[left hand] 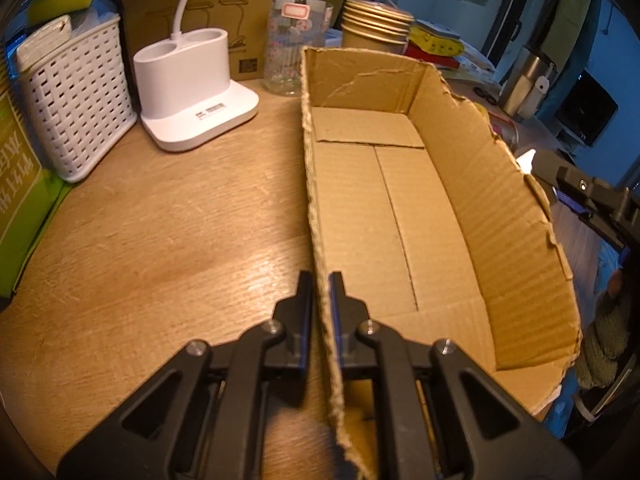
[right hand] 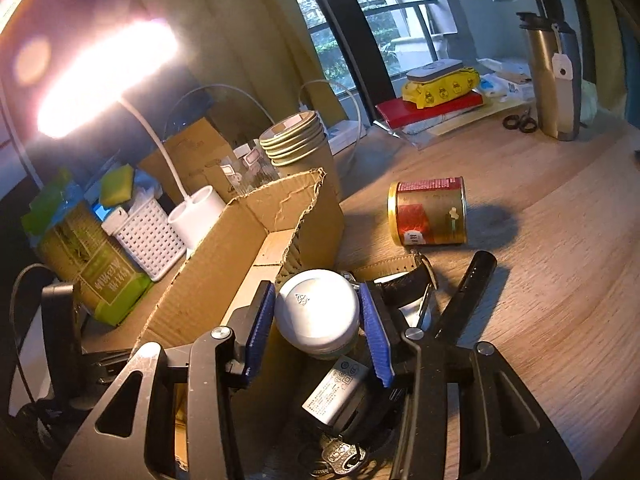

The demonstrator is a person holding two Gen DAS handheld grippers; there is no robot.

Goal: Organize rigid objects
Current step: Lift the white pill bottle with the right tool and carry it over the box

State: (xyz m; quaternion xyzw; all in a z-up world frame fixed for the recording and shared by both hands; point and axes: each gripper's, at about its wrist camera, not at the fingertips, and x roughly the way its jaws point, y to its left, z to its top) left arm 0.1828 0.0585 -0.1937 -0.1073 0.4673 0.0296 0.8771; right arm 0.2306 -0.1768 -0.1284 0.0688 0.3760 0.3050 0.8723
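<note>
An open cardboard box (left hand: pixel 400 216) with torn edges lies on the wooden desk. My left gripper (left hand: pixel 322 280) is shut on the box's near left wall, one finger inside and one outside. In the right wrist view the box (right hand: pixel 224 264) stands to the left. My right gripper (right hand: pixel 315 286) has its blue pads (right hand: pixel 376 332) pressed on both sides of a white round jar (right hand: pixel 316 312) beside the box's right wall. Below the jar lie a grey charger (right hand: pixel 336 392) and keys (right hand: pixel 340 454). A red and gold tin (right hand: pixel 430 212) lies on its side further out, with a black-strapped watch (right hand: pixel 404 284) nearer.
A white lamp base (left hand: pixel 192 88), white basket (left hand: pixel 76 100), glass jar (left hand: pixel 288 52) and stacked paper cups (left hand: pixel 376 24) stand behind the box. A green carton (left hand: pixel 16 184) is at the left. A steel tumbler (right hand: pixel 556 76), scissors (right hand: pixel 520 122) and a yellow case (right hand: pixel 440 84) sit far right.
</note>
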